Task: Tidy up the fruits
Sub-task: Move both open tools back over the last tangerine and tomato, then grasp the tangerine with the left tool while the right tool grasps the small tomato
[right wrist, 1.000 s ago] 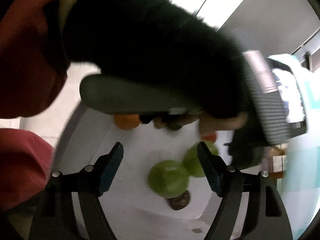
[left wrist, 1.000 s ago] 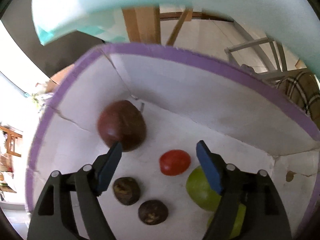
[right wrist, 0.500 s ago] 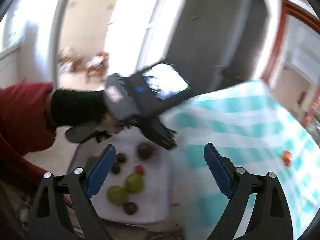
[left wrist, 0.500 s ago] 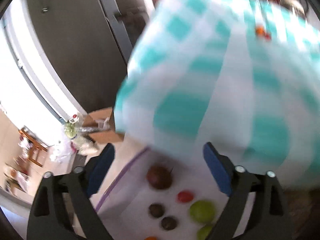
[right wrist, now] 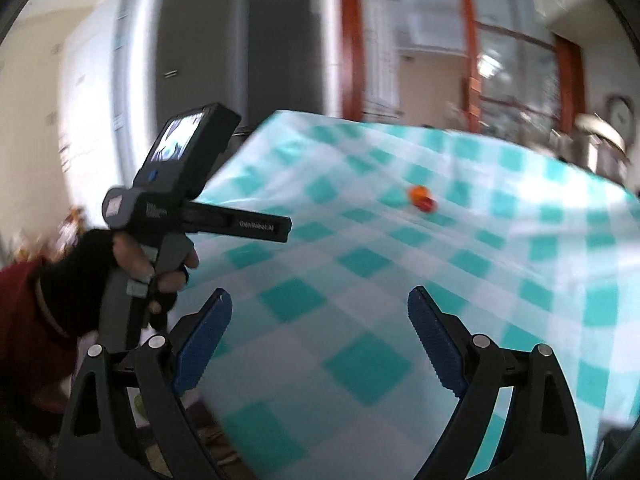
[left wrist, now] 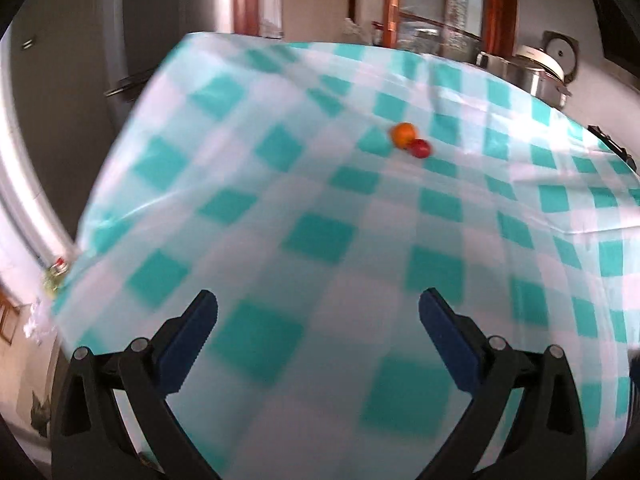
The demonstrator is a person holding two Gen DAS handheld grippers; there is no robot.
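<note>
Left hand-held gripper (left wrist: pixel 318 312): jaws spread wide, having just been opening, nothing between the pads. Right hand-held gripper (right wrist: pixel 320 306): jaws also wide, having just been opening, empty. Both hang over the near part of the desk (left wrist: pixel 320 240), which carries a teal-checked cloth. Orange fruit (left wrist: pixel 402 134) and red fruit (left wrist: pixel 420 148) lie touching on the cloth, red at 4 o'clock of orange, far from both grippers. In the right view, a gloved hand (right wrist: pixel 132 264) grips the left tool's handle at 9 o'clock.
</note>
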